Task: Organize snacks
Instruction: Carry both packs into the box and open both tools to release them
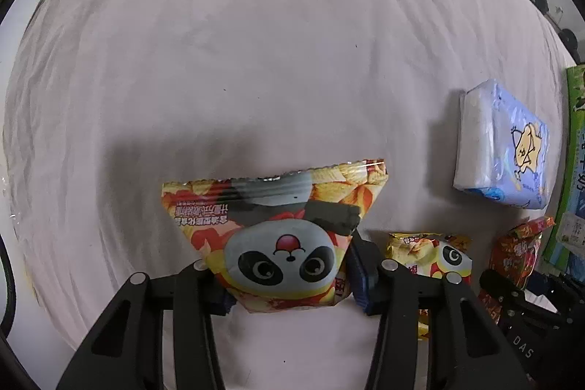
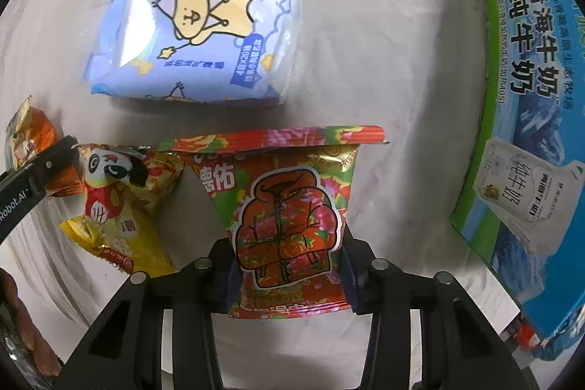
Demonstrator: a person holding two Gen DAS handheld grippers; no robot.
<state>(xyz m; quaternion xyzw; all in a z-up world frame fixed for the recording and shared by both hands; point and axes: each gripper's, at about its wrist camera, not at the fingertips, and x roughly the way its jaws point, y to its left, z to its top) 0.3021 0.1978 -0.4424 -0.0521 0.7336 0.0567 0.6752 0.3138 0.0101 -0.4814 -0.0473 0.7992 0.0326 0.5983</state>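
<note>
Both hands are mid-carry, I'd say: each claw has a snack bag pinched and the sorting itself is not yet done. The left gripper [image 1: 289,284] is closed narrow on the lower end of a panda chip bag [image 1: 278,236], the bag standing up between the fingers with its crimped seal pointing away over the white cloth [image 1: 219,42]. Ahead of it the cloth is bare right out to its far edge.

The right gripper [image 2: 289,280] grips a red floral snack bag [image 2: 289,207] the same way, by its lower end, with the sealed top leaning forward. From the wrist views alone I can't tell whether either bag is lifted clear of the cloth or still rests on it.

A second panda bag [image 2: 124,207] lies loose just beside the red one, toward the left. A blue tissue pack [image 2: 197,31] lies beyond both, and a green and blue milk carton box [image 2: 530,97] runs along the right edge of the cloth.

The next move calls for choosing a spot: like with like, probably, so the held panda bag wants setting down beside its loose twin, and the red bag apart from them, each lowered flat before the fingers let go.
</note>
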